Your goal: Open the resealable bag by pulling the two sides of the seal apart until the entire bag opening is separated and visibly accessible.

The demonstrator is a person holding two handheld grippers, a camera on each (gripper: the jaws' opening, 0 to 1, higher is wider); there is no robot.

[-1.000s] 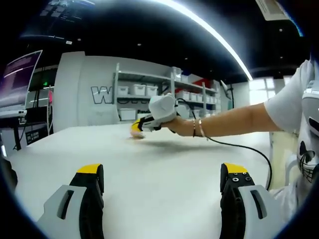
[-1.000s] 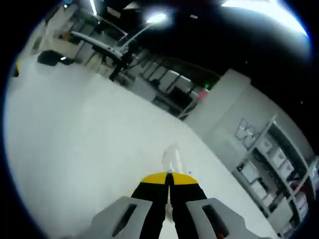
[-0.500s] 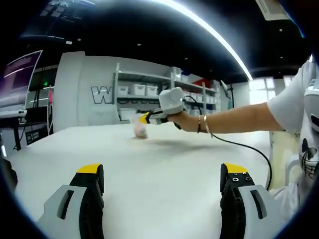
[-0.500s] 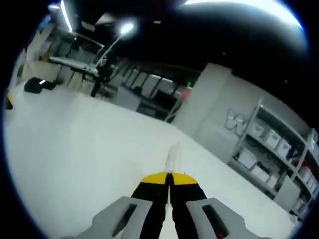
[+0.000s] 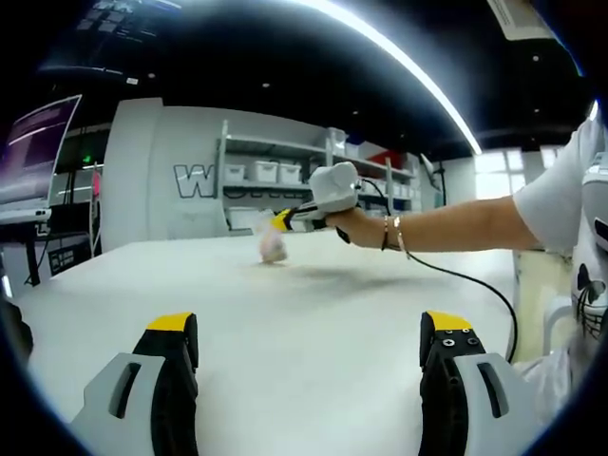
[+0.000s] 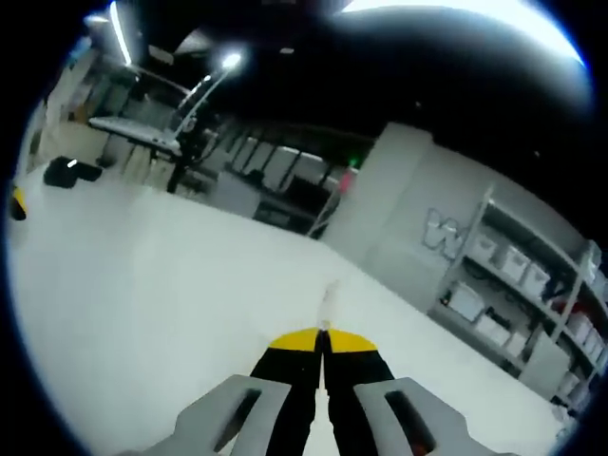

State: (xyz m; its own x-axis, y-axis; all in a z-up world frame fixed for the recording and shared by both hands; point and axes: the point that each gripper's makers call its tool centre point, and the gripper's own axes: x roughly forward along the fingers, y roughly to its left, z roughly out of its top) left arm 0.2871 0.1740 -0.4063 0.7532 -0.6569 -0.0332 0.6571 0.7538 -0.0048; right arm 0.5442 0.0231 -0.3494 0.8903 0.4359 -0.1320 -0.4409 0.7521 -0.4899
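Right claw (image 6: 323,332) jaws pinched together on the top edge of a small clear plastic resealable bag (image 5: 273,247), seen in the left gripper view hanging just above the white surface (image 5: 304,323). Left claw (image 5: 309,351) jaws wide apart, low over bare surface near the front. Plenty of open surface around bag; grey shelving (image 5: 285,176) far behind.

A broad white table (image 5: 313,332) fills the near ground, while far behind it white shelves (image 5: 285,176) carry storage bins (image 5: 265,171) against a grey wall with large lettering (image 5: 193,180), and a lit monitor (image 5: 33,152) stands far left.
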